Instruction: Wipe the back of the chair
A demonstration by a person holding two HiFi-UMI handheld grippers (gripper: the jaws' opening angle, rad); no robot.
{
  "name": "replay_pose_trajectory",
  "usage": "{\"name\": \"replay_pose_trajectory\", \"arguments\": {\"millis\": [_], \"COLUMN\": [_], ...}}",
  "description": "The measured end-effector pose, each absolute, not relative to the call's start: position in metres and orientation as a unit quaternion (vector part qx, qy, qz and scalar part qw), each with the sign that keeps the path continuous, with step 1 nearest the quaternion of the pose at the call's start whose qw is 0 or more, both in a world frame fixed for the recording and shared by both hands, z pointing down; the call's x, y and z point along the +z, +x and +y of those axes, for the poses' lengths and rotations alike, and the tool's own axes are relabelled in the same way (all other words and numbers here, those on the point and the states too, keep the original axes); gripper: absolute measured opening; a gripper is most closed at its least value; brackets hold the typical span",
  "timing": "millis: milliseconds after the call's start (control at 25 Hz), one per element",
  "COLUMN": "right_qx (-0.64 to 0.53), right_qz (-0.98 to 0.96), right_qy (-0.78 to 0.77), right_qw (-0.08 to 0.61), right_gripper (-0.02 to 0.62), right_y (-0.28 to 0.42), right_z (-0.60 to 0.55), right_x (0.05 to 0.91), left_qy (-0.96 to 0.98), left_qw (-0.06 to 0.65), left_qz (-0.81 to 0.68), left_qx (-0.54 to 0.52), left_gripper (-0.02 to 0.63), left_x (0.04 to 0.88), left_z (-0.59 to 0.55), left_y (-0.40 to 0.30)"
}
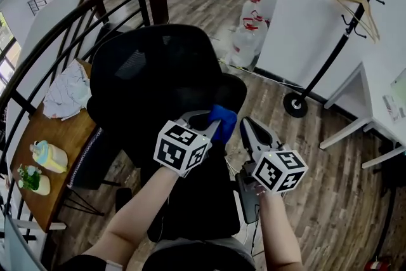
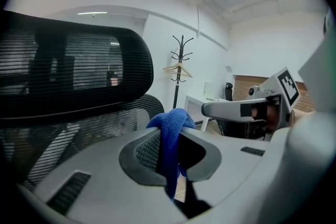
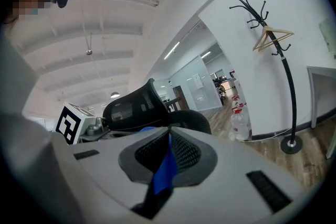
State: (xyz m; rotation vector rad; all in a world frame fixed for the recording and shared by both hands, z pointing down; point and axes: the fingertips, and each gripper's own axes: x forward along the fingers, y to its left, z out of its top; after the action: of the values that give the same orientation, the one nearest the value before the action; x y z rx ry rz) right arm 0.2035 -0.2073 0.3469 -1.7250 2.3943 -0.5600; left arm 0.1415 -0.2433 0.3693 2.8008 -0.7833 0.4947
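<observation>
A black mesh office chair stands in front of me, its back facing me. My left gripper is shut on a bunched blue cloth close to the right side of the chair's back. In the left gripper view the cloth bulges out between the jaws, with the headrest just beyond. My right gripper hovers beside the left one, apart from the chair. Its jaws are shut, and a narrow blue strip shows pinched between them.
A wooden side table with a crumpled cloth and small bottles stands left, against a curved black railing. Large water bottles and a coat stand are behind the chair. A white desk is at right.
</observation>
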Motion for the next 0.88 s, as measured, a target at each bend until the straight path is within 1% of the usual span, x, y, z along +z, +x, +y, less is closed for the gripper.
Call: {"name": "replay_pose_trajectory", "arguments": {"millis": [160, 320, 520, 880], "right_qx": [-0.194, -0.203, -0.218, -0.226], "right_qz": [0.787, 0.772, 0.77, 0.768], "right_qy": [-0.581, -0.597, -0.594, -0.593], "right_qw": [0.072, 0.077, 0.083, 0.09], "right_gripper": [0.034, 0.034, 0.034, 0.034], "right_y": [0.217, 0.228, 0.225, 0.228], "right_z": [-0.213, -0.218, -0.227, -0.243], "right_x": [0.355, 0.367, 0.379, 0.382], "left_qy": [0.945, 0.942, 0.944, 0.935], "left_qw": [0.096, 0.11, 0.111, 0.125], "left_qz": [-0.256, -0.262, -0.258, -0.287], "left_qx": [0.181, 0.177, 0.172, 0.169], "left_gripper": [0.044, 0.044, 0.044, 0.044], "left_x": [0.383, 0.387, 0.384, 0.391], "left_z": [-0.256, -0.27, -0.284, -0.306], "left_y": [0.162, 0.174, 0.189, 0.192]}}
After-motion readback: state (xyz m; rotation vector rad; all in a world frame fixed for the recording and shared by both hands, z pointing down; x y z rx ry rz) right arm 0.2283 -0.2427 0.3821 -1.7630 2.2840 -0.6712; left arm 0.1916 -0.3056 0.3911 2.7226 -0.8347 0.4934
